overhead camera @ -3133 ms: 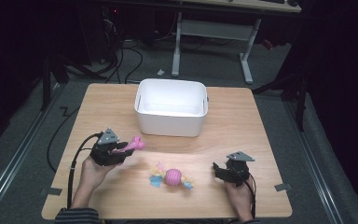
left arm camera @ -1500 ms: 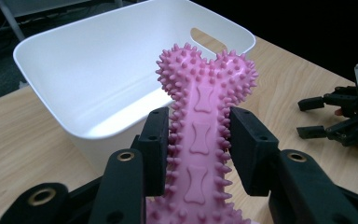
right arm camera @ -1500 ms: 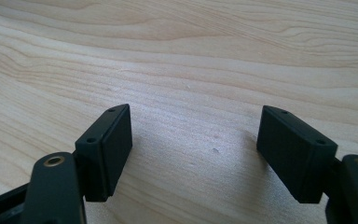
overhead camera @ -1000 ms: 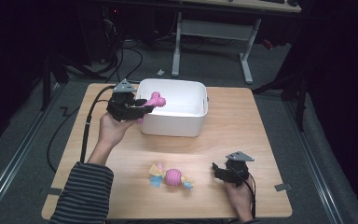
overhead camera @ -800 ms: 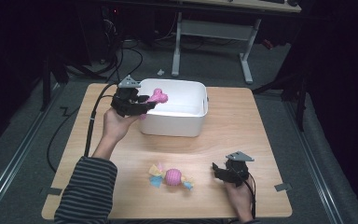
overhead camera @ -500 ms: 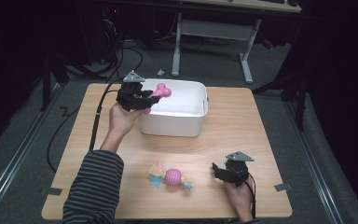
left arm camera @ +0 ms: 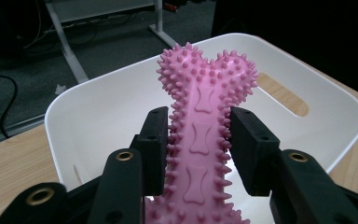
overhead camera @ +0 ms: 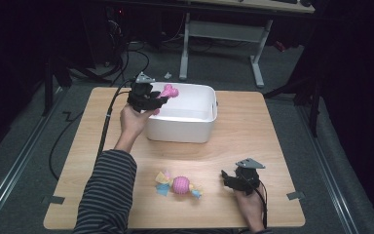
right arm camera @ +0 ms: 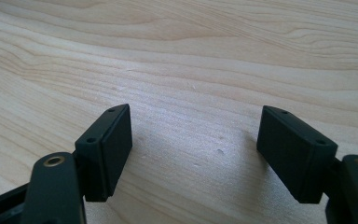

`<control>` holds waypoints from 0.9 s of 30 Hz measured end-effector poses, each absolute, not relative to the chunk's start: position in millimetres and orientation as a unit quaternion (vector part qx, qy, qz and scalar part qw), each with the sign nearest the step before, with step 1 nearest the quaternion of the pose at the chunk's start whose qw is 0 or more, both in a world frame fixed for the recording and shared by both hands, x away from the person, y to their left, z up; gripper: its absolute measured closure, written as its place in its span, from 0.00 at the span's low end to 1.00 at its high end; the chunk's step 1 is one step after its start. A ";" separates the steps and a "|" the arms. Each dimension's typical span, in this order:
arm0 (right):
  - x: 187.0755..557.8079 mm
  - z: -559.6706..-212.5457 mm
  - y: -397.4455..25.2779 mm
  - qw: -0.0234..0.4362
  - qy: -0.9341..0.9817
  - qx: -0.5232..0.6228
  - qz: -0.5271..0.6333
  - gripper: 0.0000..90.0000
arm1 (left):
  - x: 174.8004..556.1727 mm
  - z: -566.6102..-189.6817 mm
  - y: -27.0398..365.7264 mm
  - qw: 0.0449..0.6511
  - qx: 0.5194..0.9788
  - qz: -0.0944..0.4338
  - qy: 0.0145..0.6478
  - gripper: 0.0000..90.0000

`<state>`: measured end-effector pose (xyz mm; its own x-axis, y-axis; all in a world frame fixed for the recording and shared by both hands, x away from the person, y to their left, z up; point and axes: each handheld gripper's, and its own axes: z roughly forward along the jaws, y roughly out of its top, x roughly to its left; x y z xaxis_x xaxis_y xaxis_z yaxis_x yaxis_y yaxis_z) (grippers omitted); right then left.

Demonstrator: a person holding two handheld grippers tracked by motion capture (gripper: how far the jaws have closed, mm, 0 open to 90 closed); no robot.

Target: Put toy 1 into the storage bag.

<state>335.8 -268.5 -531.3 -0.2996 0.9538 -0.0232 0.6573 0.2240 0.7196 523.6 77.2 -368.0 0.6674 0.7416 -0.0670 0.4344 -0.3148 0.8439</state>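
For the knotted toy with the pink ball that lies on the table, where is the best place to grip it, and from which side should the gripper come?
Grip the pink ball at the middle of the rope toy, coming from above. The toy lies flat and almost left to right on the table, so the jaws should probably close front to back across the ball. The frayed ends look soft and would likely slip. The open right gripper is nearest.

this looks like a lab or recording room rather than a home. a light wooden table (overhead camera: 253, 141) stands alone on grey carpet floor (overhead camera: 24, 146), its corners marked by strips of grey tape (overhead camera: 295, 196) stuck to the carpet. black cables (overhead camera: 65, 134) trail across the floor. behind it stands a grey metal desk frame (overhead camera: 224, 34), with the surroundings left dark. a metal floor rail (overhead camera: 14, 165) runs along the left.
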 end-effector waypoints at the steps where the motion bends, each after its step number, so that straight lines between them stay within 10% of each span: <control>1: 335.8 -531.3 -268.5 0.240 0.745 0.541 0.309 0.30 | 524.8 -369.9 76.1 0.449 0.795 0.171 0.370 0.66; 27: 335.6 -531.2 -267.8 0.236 0.749 0.536 0.310 0.29 | 538.3 -398.6 71.8 0.402 0.807 0.175 0.397 0.64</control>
<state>335.6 -267.8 -531.2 -0.3135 0.9494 -0.0212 0.6558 0.2326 0.7182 538.3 71.8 -398.6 0.6242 0.7804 -0.0361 0.4993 -0.3631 0.7867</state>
